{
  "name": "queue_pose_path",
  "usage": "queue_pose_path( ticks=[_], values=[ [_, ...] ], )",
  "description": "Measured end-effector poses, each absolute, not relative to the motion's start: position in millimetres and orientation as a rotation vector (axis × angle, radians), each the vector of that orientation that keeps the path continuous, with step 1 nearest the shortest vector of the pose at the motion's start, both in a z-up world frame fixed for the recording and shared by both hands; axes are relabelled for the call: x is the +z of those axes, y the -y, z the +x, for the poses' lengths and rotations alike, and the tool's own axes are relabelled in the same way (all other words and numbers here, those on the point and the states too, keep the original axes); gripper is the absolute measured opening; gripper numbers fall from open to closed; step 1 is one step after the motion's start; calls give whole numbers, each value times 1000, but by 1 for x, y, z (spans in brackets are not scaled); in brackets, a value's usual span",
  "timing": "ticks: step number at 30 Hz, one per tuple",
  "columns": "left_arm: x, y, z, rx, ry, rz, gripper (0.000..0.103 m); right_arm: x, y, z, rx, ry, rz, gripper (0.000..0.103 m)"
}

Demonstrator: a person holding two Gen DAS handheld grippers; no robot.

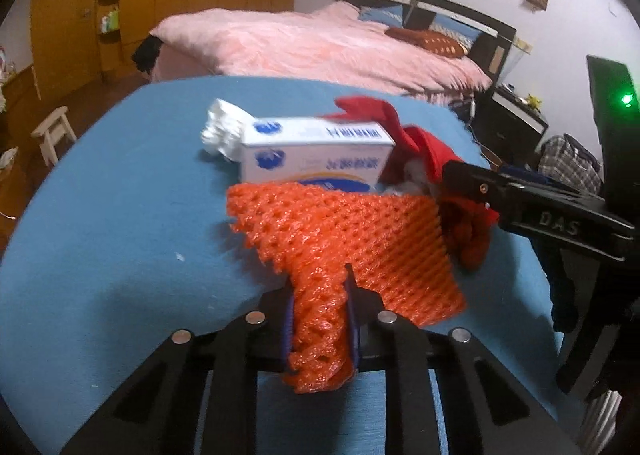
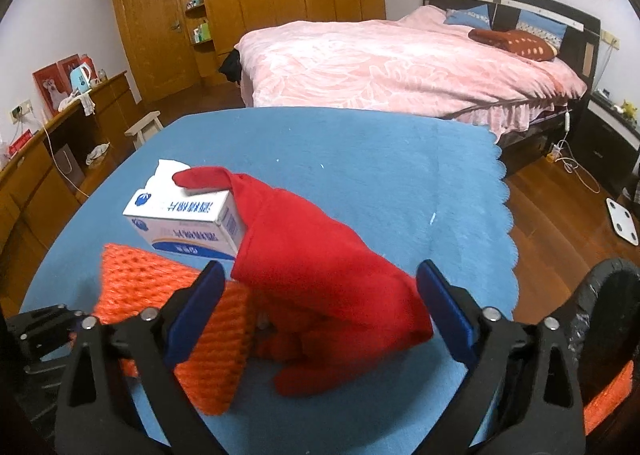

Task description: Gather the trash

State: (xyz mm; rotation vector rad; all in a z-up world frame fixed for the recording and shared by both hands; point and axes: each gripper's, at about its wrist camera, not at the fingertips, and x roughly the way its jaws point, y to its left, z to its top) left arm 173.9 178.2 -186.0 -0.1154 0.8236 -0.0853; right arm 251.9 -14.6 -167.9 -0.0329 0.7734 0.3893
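Left wrist view: the left gripper (image 1: 320, 319) pinches a bunched corner of the orange foam net (image 1: 344, 231), which lies spread on the blue table (image 1: 104, 215). Behind the net stands a white-and-blue carton (image 1: 316, 155), with a crumpled white tissue (image 1: 222, 131) at its far end. The red cloth (image 1: 420, 151) drapes over the carton's right end.

Right wrist view: the right gripper (image 2: 320, 311) is spread wide, its jaws either side of the red cloth (image 2: 320, 275) without touching it. A black-lined bin (image 2: 600, 319) sits at the lower right.

Risk: the net appears to reach the carton and the cloth. Lifting it could tip the carton or drag the cloth. Closing high on the loose cloth may catch only a fold, which could slip free.
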Motion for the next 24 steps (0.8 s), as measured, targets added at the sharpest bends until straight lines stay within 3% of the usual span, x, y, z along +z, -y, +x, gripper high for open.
queue_pose_path(
  ticks=[8,11,13,20,21,24],
  values=[
    [-158,-204,169,12,-729,-103,20,-172,3,262,413,-811,-49,76],
    [-146,-209,166,21,-690,-98,20,-177,0,266,424,-838,-44,62],
    [-141,-210,165,21,-678,-99,20,-179,-2,267,433,-860,-47,40],
    [-131,-207,161,12,-650,-108,20,-164,10,258,485,-845,20,24],
    [-128,-207,161,11,-643,-109,20,-159,12,256,495,-833,26,15],
    [-123,-208,161,8,-629,-110,20,-144,17,251,535,-814,51,14]
  ],
)
